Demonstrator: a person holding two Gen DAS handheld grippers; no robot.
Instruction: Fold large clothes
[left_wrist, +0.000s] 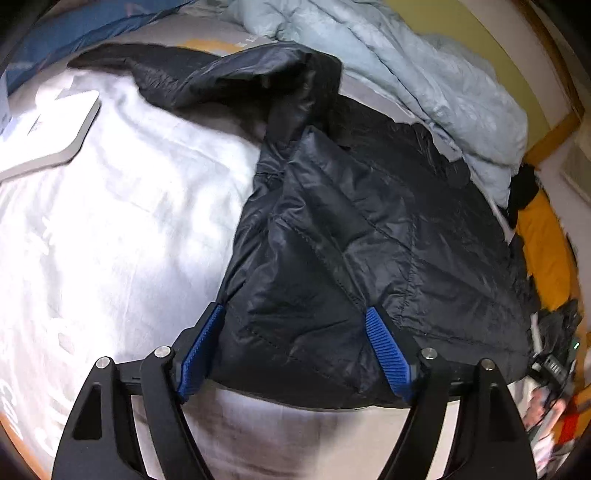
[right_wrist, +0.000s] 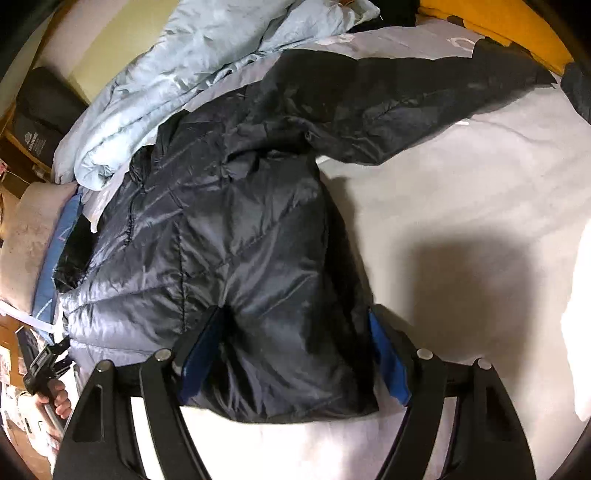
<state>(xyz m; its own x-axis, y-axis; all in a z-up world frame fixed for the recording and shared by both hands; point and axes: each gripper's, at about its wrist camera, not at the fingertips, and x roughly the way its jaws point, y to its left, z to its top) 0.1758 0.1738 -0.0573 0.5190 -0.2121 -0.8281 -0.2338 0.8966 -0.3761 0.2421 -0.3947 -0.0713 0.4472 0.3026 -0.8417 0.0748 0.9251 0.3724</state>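
Observation:
A large black puffer jacket (left_wrist: 351, 229) lies on the white bed sheet (left_wrist: 110, 221), one sleeve stretched away at the top left. My left gripper (left_wrist: 295, 314) is open, its blue pads (left_wrist: 201, 347) standing on either side of the jacket's near hem corner. In the right wrist view the same jacket (right_wrist: 240, 240) lies with a sleeve stretched to the upper right. My right gripper (right_wrist: 293, 317) is open, its blue pads (right_wrist: 388, 354) on either side of the jacket's other hem corner. Whether the pads touch the fabric I cannot tell.
A crumpled light blue duvet (left_wrist: 406, 74) lies behind the jacket. A flat grey tablet-like object (left_wrist: 48, 129) rests on the sheet at the left. An orange cloth (left_wrist: 543, 240) and the other handheld gripper (right_wrist: 44, 365) sit at the bed's edge.

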